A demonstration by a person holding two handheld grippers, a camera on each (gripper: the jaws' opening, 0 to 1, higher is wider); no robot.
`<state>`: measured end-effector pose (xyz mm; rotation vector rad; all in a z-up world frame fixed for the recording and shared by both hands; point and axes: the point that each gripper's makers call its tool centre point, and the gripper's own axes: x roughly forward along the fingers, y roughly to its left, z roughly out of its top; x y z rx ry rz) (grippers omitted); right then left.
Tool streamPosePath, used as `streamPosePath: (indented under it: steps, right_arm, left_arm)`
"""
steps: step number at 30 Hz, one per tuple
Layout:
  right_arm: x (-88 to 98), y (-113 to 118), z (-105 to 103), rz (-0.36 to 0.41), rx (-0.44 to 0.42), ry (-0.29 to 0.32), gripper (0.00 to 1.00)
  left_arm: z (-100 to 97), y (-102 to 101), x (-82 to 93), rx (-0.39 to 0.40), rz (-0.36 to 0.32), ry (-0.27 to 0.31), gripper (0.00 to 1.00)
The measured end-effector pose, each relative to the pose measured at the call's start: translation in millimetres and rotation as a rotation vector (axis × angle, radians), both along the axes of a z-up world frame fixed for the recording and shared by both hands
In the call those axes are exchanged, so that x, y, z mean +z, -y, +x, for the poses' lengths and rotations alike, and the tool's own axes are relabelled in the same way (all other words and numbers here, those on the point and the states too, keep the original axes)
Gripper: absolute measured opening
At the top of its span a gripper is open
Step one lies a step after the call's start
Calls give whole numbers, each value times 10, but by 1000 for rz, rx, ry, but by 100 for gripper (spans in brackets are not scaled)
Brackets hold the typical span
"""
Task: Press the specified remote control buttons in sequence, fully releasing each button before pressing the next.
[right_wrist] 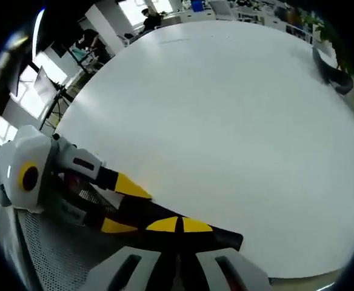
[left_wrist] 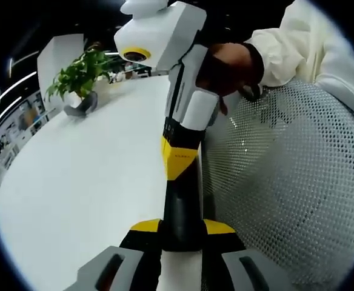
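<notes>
Jaws of the left gripper, yellow at the tips, rise at the bottom of the left gripper view and are closed on a slim black bar that appears to be the remote control, held just off the edge of the white bench. The right gripper comes down from above with its yellow tip at the bar's far end, held by a dark-gloved hand below a white sleeve. Beside it, on the right of this view, curves a white mesh surface. The right gripper view shows the same meeting from the other side: the right gripper has its jaws drawn together, though whether they pinch the remote control cannot be told, and the left gripper enters from the left over the mesh surface. Farther off, on the bench, a dark pot holds a green leafy plant. In the right gripper view the pot sits at the far edge of the bench, and beyond it lies an office space that is too small to make out.
</notes>
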<state>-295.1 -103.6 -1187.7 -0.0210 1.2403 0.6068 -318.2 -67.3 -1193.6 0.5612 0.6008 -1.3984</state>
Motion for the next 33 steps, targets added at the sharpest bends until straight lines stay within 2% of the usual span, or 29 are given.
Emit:
streamPosePath:
  steps: [6, 13, 22, 24, 27, 28, 29, 31, 33]
  right_arm:
    - [45, 8, 13, 8, -15, 13, 0]
    - [67, 6, -22, 25, -41, -22, 0]
    - [51, 2, -50, 7, -33, -39, 0]
    - [57, 11, -34, 8, -38, -30, 0]
    - [64, 23, -13, 9, -46, -22, 0]
    - [66, 21, -13, 11, -48, -23, 0]
    - [69, 20, -13, 13, -49, -23, 0]
    - [77, 26, 10, 12, -51, -10, 0]
    - [90, 19, 17, 19, -52, -4, 0]
  left_arm:
    - [0, 3, -3, -1, 3, 1, 24]
    - [-3, 7, 5, 2, 7, -2, 24]
    - [2, 1, 5, 9, 6, -12, 24]
    - [9, 0, 8, 18, 4, -20, 24]
    - [181, -65, 8, 97, 16, 4, 24]
    - [206, -78, 6, 117, 13, -9, 24]
    - [201, -86, 4, 122, 7, -32, 24]
    - [187, -70, 6, 107, 7, -14, 24]
    - [156, -53, 6, 100, 5, -19, 24]
